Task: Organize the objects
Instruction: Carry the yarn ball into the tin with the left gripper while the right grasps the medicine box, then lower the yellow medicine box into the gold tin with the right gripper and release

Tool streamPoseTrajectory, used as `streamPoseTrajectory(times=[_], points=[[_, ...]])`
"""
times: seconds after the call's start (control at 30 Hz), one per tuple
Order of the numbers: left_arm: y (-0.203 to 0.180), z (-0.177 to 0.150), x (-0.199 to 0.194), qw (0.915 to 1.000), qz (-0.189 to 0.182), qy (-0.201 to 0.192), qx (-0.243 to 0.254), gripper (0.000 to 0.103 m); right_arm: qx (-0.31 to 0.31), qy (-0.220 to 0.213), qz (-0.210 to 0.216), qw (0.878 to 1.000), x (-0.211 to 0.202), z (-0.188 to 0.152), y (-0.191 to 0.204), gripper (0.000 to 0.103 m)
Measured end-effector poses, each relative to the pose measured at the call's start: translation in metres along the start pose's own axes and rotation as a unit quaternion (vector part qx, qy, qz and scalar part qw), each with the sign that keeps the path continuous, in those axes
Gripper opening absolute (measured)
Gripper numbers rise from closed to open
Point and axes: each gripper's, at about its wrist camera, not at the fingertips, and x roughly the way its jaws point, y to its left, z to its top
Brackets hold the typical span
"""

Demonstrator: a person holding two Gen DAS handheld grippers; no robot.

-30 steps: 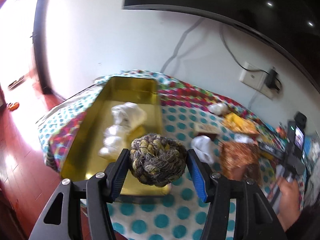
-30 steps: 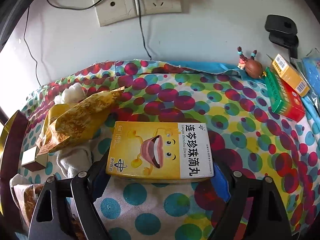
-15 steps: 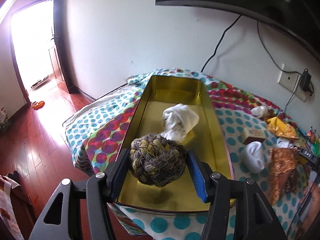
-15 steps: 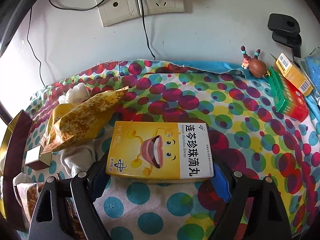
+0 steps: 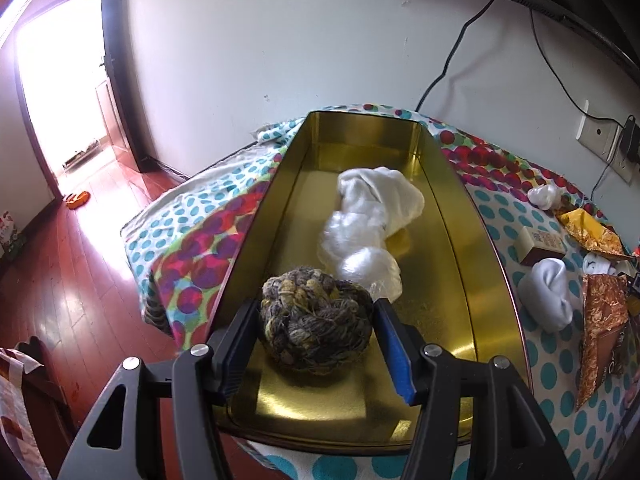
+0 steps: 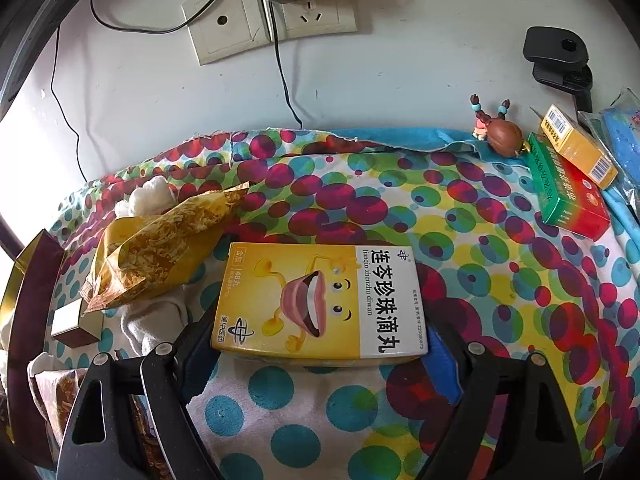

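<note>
A grey-and-yellow yarn ball [image 5: 316,320] is clamped between the blue pads of my left gripper [image 5: 316,314], which is shut on it. The ball hangs low over the near end of a long gold tin tray [image 5: 452,168]. Farther along the tray's floor lies a bundle of white cloth [image 5: 372,208]. My right gripper [image 6: 320,320] is shut on a yellow medicine box [image 6: 320,300] with a cartoon mouth, held flat just over the spotted cloth [image 6: 360,208]. Whether the box touches the cloth I cannot tell.
Right of the tray lie a white sock [image 5: 548,296], a small brown box [image 5: 540,244], a yellow snack bag [image 6: 160,248] and a brown bag [image 5: 600,320]. A green-red box [image 6: 568,188], an orange box [image 6: 576,144] and a figurine [image 6: 500,132] sit far right. The floor drops off left.
My left gripper has carried the yarn ball leftward and down, from beside the tray's corner to low inside its near end. The right gripper and its box have stayed still.
</note>
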Motion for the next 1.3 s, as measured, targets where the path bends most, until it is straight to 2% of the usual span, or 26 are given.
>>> streamPoseTrajectory(times=[0.03, 0.17, 0.27, 0.33, 0.4, 0.53, 0.67, 0.83, 0.97, 1.07, 1.13, 1.3], points=[[0.0, 0.0, 0.0, 1.0, -0.004, -0.005, -0.002, 0.06, 0.0, -0.001, -0.001, 1.0, 0.0, 0.0, 0.0, 0.085], [0.001, 0.003, -0.007, 0.9993, -0.034, -0.014, -0.002, 0.08, 0.001, -0.005, -0.006, 1.0, -0.001, 0.0, -0.001, 0.085], [0.001, 0.003, -0.028, 0.9984, -0.034, -0.044, 0.013, 0.083, 0.005, -0.011, -0.01, 1.0, -0.003, -0.001, -0.003, 0.085], [0.009, -0.001, -0.054, 0.996, -0.051, -0.072, 0.011, 0.084, 0.01, -0.014, -0.01, 1.0, -0.005, -0.001, -0.006, 0.085], [0.021, -0.012, -0.079, 0.9945, -0.053, -0.09, 0.003, 0.086, 0.011, -0.014, -0.012, 1.0, -0.005, 0.0, -0.006, 0.085], [0.033, -0.04, -0.096, 0.997, -0.045, -0.062, 0.006, 0.086, -0.008, -0.018, -0.028, 0.999, -0.006, -0.001, 0.001, 0.085], [0.035, -0.063, -0.094, 0.9986, -0.042, -0.031, 0.013, 0.086, -0.046, -0.027, -0.043, 0.998, -0.008, -0.003, 0.017, 0.085], [0.038, -0.063, -0.09, 0.9991, -0.037, -0.014, 0.016, 0.086, -0.054, -0.041, -0.051, 0.996, -0.026, 0.004, 0.025, 0.085], [0.039, -0.056, -0.093, 0.9988, -0.046, -0.018, 0.006, 0.086, -0.052, -0.061, -0.04, 0.996, -0.056, 0.02, 0.035, 0.085], [0.038, -0.053, -0.095, 0.9987, -0.047, -0.02, 0.003, 0.086, -0.067, -0.082, -0.008, 0.994, -0.085, 0.027, 0.062, 0.085], [0.038, -0.053, -0.097, 0.9989, -0.041, -0.021, 0.004, 0.086, -0.094, -0.093, 0.023, 0.991, -0.103, 0.026, 0.096, 0.085], [0.038, -0.052, -0.098, 0.9991, -0.039, -0.015, 0.003, 0.086, -0.192, -0.091, 0.103, 0.972, -0.135, -0.004, 0.201, 0.085]])
